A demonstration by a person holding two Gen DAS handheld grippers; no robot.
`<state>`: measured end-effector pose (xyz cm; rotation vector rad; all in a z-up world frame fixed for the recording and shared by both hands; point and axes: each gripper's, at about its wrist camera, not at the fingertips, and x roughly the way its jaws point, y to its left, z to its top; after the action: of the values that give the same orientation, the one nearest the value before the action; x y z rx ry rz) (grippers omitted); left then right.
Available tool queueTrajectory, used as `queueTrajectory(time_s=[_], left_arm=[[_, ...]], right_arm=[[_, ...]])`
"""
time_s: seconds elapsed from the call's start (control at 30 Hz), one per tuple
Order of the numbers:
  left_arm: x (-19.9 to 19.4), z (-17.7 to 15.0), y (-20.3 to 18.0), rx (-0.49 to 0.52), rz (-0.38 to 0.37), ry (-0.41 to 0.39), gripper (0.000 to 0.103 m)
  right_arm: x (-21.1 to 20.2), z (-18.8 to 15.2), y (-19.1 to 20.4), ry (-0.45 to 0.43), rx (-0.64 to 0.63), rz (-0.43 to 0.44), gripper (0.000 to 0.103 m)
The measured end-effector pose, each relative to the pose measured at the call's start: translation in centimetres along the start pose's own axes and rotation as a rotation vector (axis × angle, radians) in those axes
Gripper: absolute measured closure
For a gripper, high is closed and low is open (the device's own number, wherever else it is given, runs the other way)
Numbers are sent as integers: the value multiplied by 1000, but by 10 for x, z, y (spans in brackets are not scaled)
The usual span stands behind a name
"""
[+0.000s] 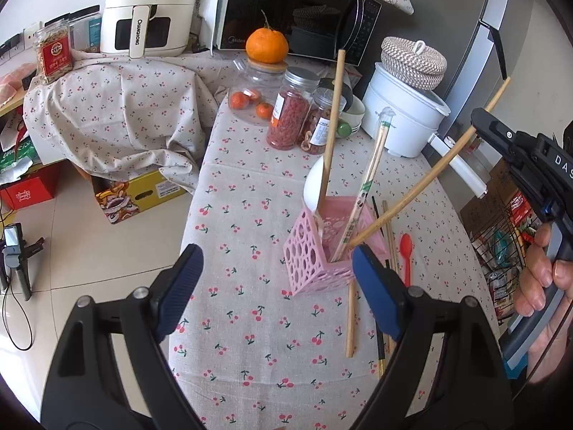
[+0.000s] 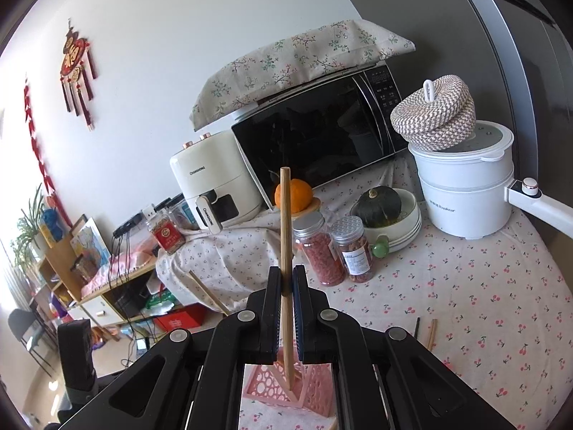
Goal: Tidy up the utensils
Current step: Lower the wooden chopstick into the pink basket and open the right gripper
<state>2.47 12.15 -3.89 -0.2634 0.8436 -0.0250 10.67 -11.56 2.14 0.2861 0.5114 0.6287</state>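
Fingers of your left gripper [image 1: 274, 268] spread beside the pink holder [image 1: 324, 251]. Your right gripper [image 2: 286, 286] pinches a chopstick [image 2: 285, 236]; jars [image 2: 320, 251] stand beyond.

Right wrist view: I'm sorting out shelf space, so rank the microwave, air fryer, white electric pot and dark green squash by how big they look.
1. microwave
2. white electric pot and air fryer: they look alike, and the pot is nearer, so unranked
3. dark green squash
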Motion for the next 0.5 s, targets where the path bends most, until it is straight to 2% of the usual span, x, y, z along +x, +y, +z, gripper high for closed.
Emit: queueTrajectory(time_s=[0.17,0.4,0.47,0.5], left_arm=[[5,-1,1,-34,-12,37,18],[9,-5,-7,-7,-8,53,18],[10,-6,-9,-2,-11,56,18],[10,-6,-11,1,-13,57,18]], right_arm=[[19,-11,11,44,-55,-16,97],[49,-24,9,139,-76,-51,95],[52,-24,7,159,-63,-45,92],[51,-23,5,158,-56,-38,85]])
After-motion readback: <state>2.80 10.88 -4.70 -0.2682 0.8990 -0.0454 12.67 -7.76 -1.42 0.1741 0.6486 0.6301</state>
